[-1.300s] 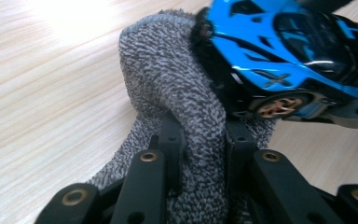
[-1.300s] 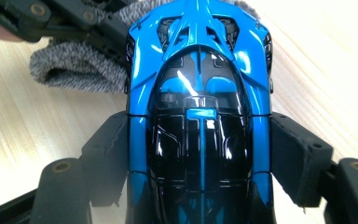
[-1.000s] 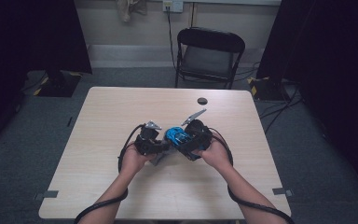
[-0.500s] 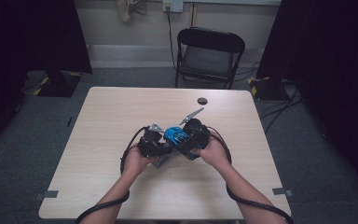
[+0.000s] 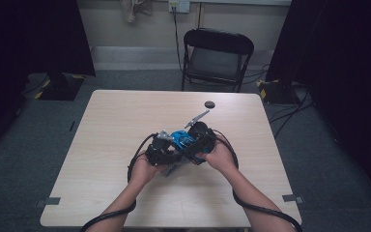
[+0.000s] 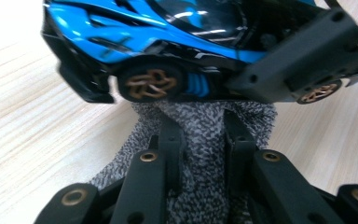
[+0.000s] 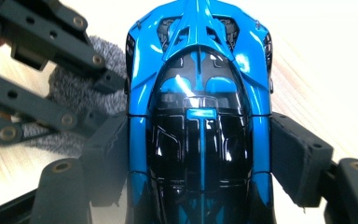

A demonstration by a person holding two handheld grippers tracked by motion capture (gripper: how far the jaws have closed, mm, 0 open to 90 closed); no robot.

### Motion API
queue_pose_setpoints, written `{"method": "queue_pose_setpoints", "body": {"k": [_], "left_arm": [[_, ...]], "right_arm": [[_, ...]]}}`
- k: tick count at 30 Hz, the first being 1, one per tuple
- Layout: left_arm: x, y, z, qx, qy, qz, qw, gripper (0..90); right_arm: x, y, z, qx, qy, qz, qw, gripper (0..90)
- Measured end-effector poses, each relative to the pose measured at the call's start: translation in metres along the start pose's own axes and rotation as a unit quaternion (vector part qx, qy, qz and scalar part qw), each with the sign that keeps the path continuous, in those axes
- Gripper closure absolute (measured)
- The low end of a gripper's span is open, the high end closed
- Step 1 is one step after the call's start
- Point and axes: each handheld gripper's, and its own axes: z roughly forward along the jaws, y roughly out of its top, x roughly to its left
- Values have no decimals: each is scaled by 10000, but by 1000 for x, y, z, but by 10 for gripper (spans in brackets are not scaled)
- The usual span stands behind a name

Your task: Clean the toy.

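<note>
Toy car (image 7: 198, 116) sits lifted just above the table (image 5: 125, 125), its long axis running along the right tool (image 7: 200, 154), whose jaws clamp its flanks. Left tool (image 6: 200, 140), pinched tight on a grey cloth (image 6: 205, 126), works directly beneath the car's side.

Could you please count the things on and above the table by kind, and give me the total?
Blue toy car: 1
Grey speckled cloth: 1
Small black round disc: 1
Grippers: 2, left gripper and right gripper
Total: 5
</note>
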Motion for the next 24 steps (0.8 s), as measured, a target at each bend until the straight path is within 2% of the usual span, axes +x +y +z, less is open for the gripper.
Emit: {"method": "queue_pose_setpoints", "body": {"k": [8,24], "left_arm": [[-12,2,4,16,-95,161,9998,736],[-28,0,14,31,-277,264,9993,735]], "right_arm": [[0,4,-2,-42,-28,71,10000,285],[-2,7,1,-62,-15,179,9998,285]]}}
